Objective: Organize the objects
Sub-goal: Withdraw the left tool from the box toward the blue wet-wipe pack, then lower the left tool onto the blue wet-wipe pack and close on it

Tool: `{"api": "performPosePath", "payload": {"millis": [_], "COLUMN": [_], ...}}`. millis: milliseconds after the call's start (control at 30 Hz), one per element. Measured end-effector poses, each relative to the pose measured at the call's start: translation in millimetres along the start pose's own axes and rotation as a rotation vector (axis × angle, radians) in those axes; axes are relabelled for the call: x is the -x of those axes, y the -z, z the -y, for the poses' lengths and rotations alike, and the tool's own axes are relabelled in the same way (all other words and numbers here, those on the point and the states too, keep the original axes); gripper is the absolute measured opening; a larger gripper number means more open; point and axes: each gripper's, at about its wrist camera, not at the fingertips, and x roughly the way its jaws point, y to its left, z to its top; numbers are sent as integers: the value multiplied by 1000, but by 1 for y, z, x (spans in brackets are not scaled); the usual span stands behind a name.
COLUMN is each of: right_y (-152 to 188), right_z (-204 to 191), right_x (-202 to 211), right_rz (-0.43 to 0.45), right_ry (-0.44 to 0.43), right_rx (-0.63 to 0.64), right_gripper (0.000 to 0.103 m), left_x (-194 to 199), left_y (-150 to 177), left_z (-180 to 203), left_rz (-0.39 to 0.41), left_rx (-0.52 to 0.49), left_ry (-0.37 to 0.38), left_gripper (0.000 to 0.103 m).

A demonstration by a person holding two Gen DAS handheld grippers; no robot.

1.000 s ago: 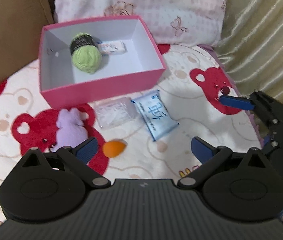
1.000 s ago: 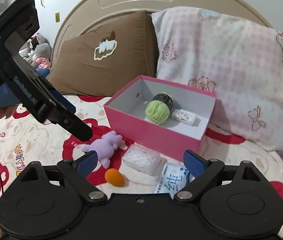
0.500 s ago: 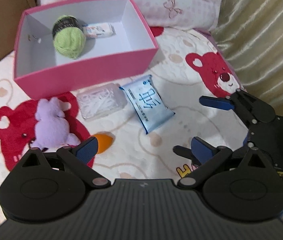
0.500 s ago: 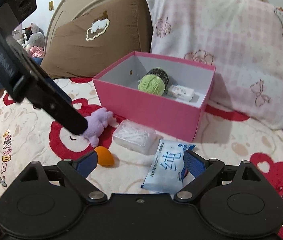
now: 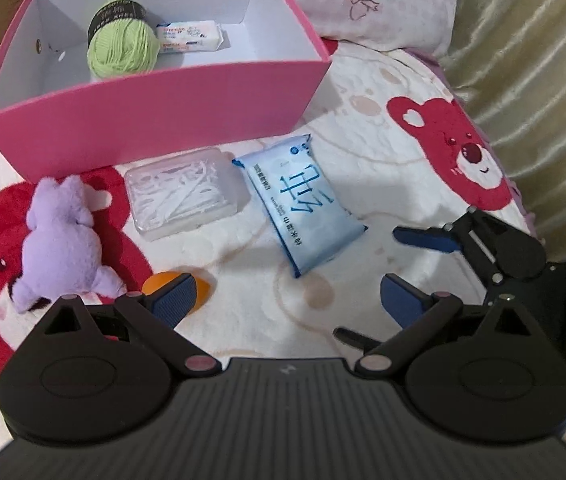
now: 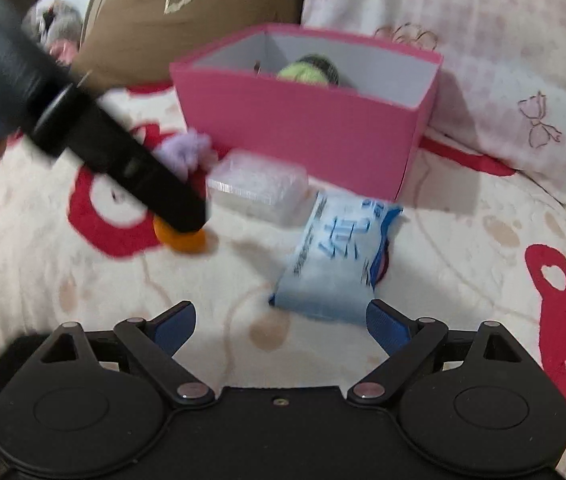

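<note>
We hold the left gripper (image 5: 287,300) spread wide over the bear-print blanket (image 5: 363,128), one blue pad half hiding the small orange egg-shaped sponge (image 5: 201,290); the right gripper (image 6: 281,322) gapes empty just short of the pale blue tissue packet (image 6: 337,258). The open pink cardboard box (image 5: 155,116) holds a green yarn ball (image 5: 123,50), barely visible from the blurred right view

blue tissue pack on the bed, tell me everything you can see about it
The blue tissue pack is a soft, glossy plastic pouch, light blue with darker blue characters and crimped ends. It lies flat and unopened on the bear-print blanket, angled diagonally, just in front of the pink box and right of the clear plastic case, without clearly touching either. The open right gripper sits just short of its near end; nothing grips it.
</note>
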Motion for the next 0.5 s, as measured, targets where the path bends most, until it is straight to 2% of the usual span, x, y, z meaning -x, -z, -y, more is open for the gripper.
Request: {"api": "performPosePath", "payload": {"millis": [133, 200, 367, 500], "right_y": [0, -1, -1, -1], "right_z": [-1, 1, 4, 10], "right_x": [-5, -7, -22, -34], "right_rz": [7, 17, 4, -15], "right_ry": [24, 35, 87, 95], "right_rx": [15, 14, 26, 7], "right_gripper": [94, 94, 92, 88], "left_x": [-13, -21, -36, -50], "left_y": [11, 15, 19, 23], "left_z": [-5, -4, -7, -10], "left_rz": [13, 33, 127, 154], "left_rx": [46, 49, 81, 132], "left_ry": [39, 19, 35, 67], "left_gripper": [98, 98, 98, 97]}}
